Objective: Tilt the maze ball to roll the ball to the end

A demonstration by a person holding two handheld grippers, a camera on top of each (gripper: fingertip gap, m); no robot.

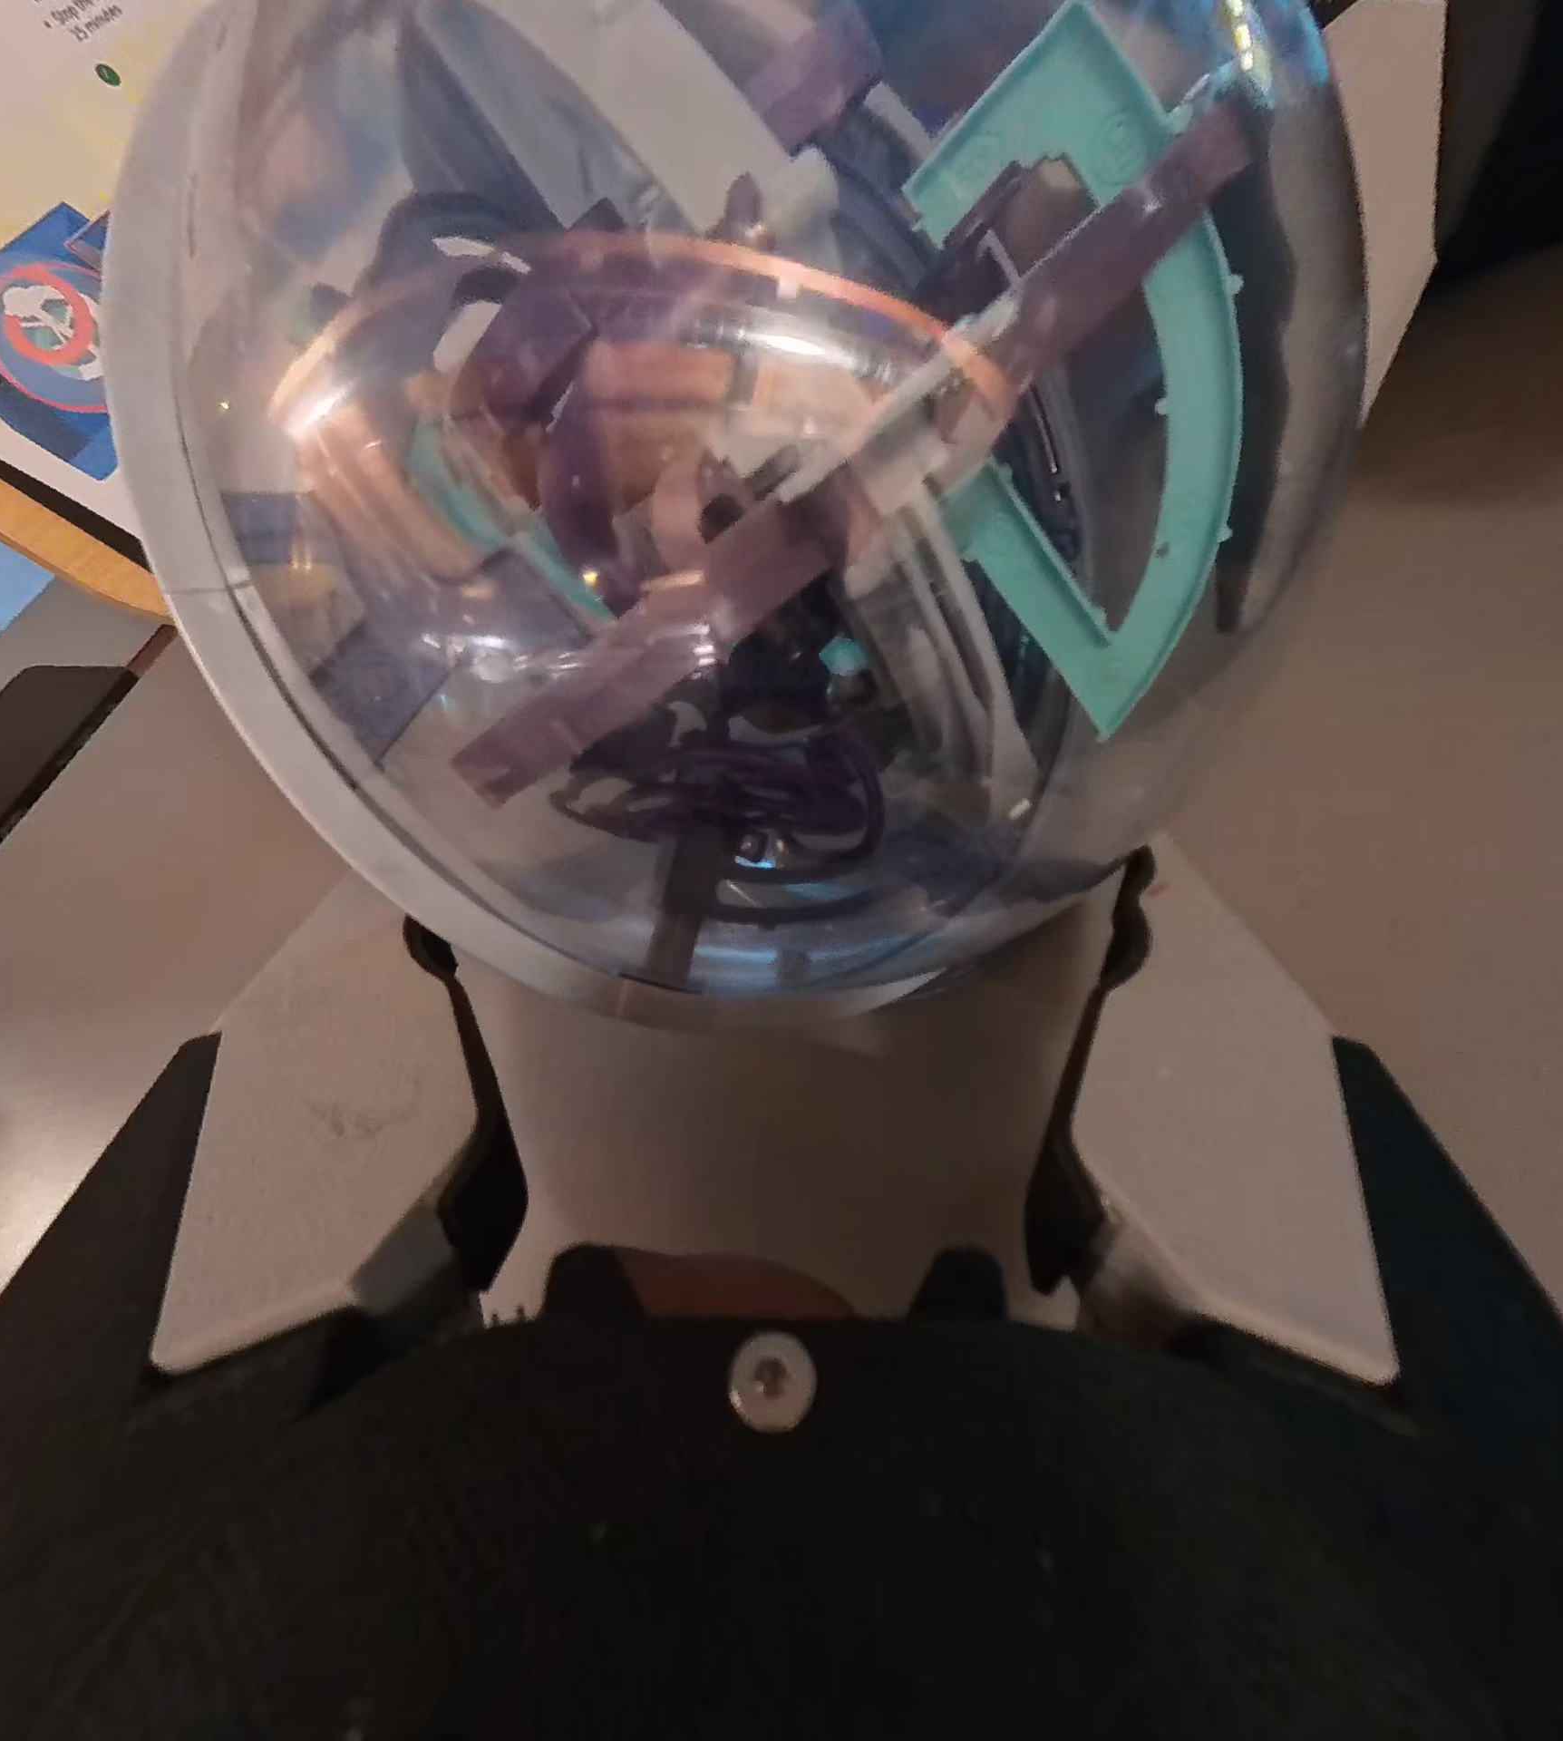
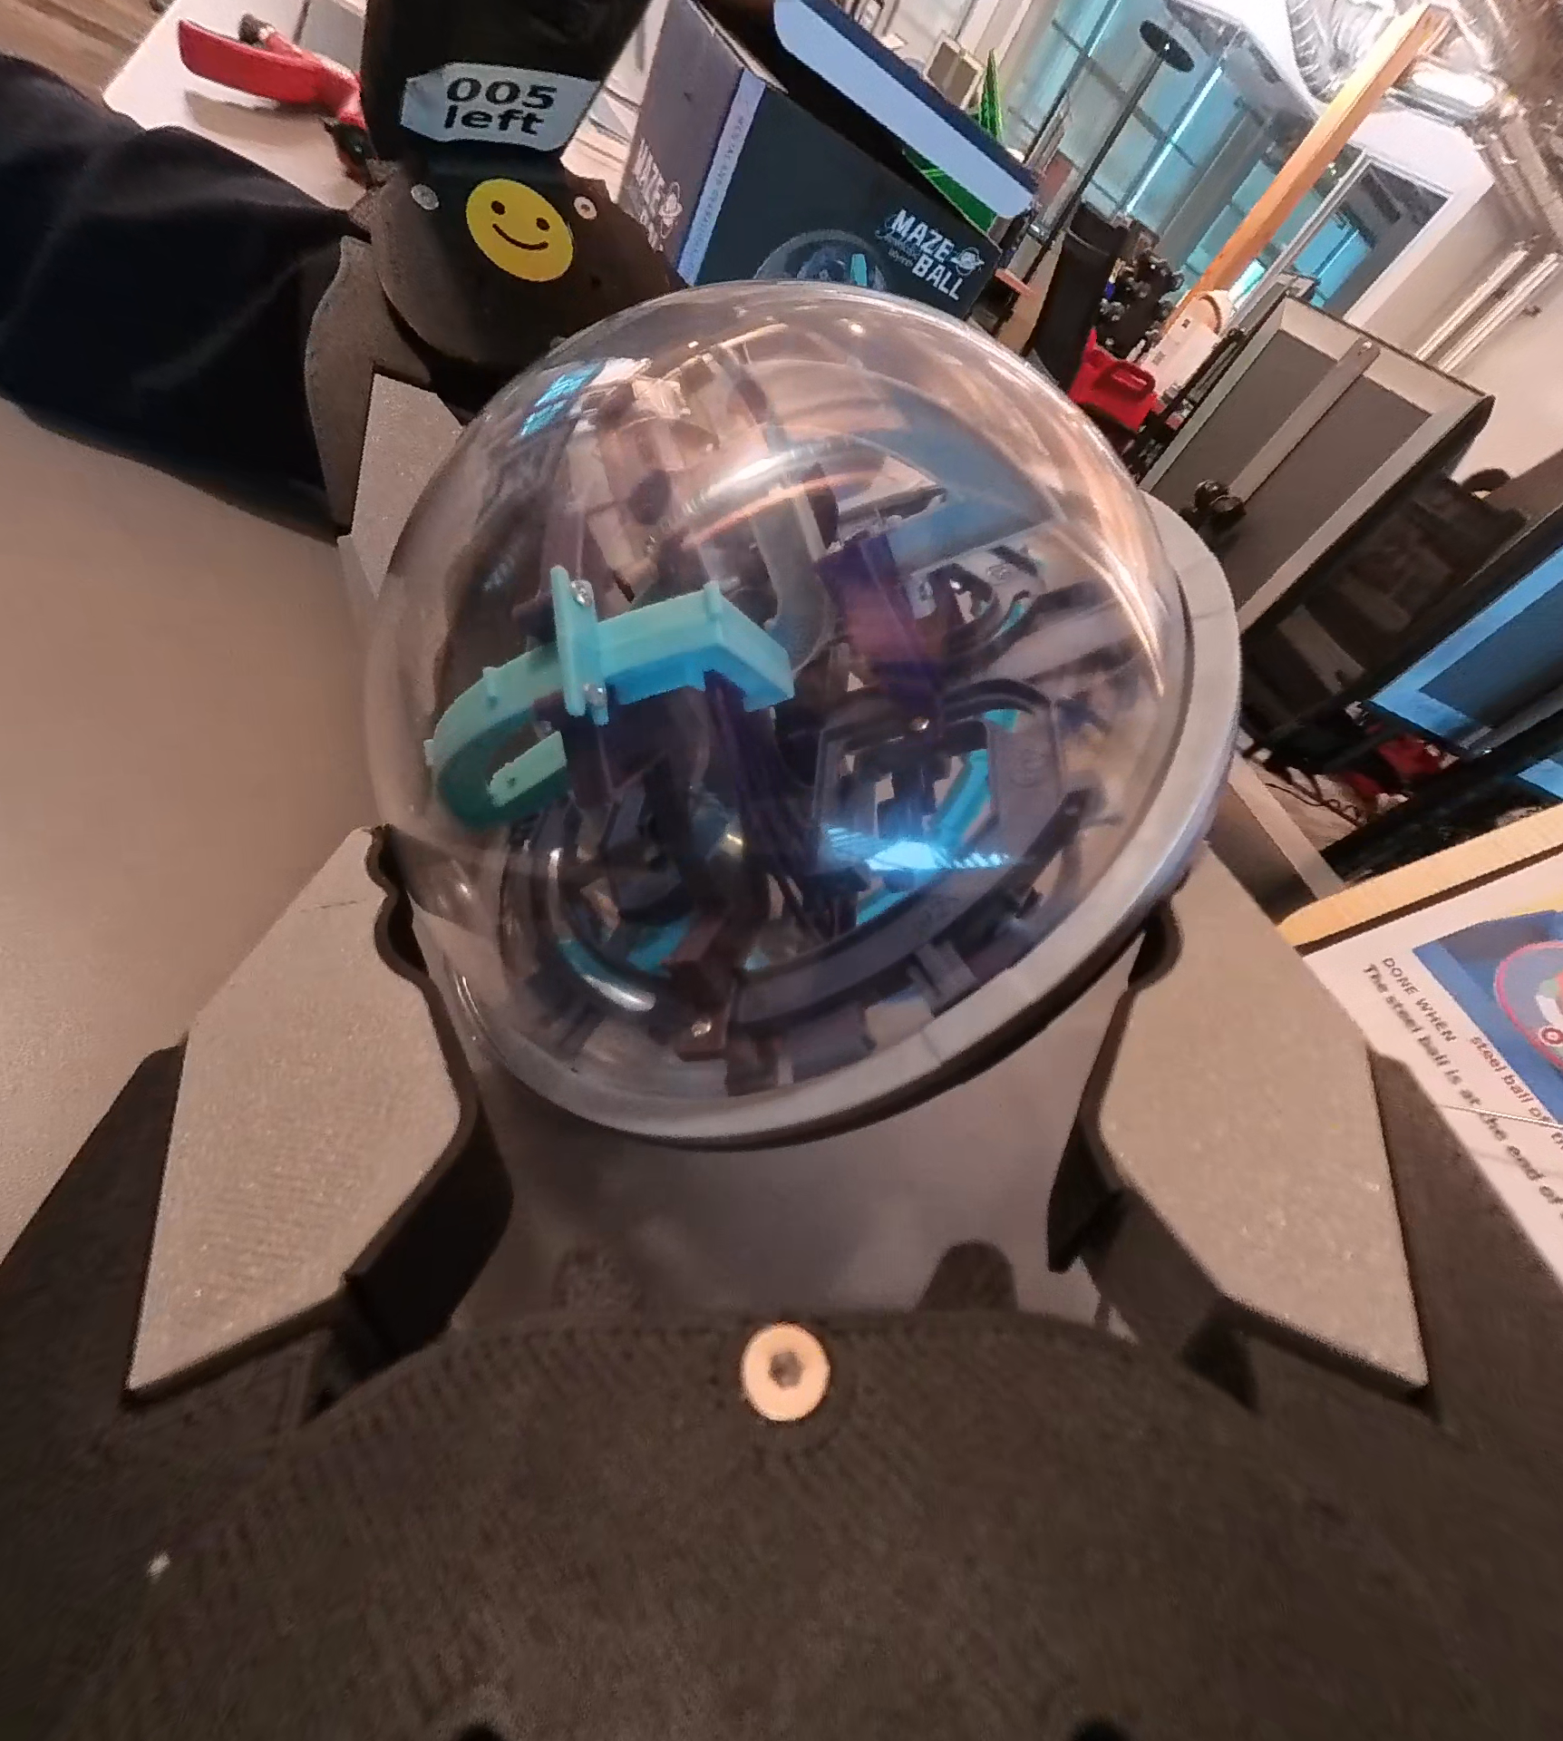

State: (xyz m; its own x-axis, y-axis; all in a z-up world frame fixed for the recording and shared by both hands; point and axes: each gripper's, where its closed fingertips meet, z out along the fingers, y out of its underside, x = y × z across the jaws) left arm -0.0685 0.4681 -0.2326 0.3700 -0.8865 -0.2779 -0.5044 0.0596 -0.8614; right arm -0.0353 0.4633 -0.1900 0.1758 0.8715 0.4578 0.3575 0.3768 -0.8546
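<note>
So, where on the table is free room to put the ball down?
Bare beige table lies between the maze ball and the dark sleeve. The other side is crowded: the printed sheet lies there, and the blue box stands behind.

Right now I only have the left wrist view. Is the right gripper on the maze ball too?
Observer: Yes. The right gripper has a finger on each side of the maze ball, and it comes in from the side opposite your left gripper.
Operator: Anything behind my gripper?
Observer: A dark blue box stands just behind it, past the ball from the right wrist view.
</note>
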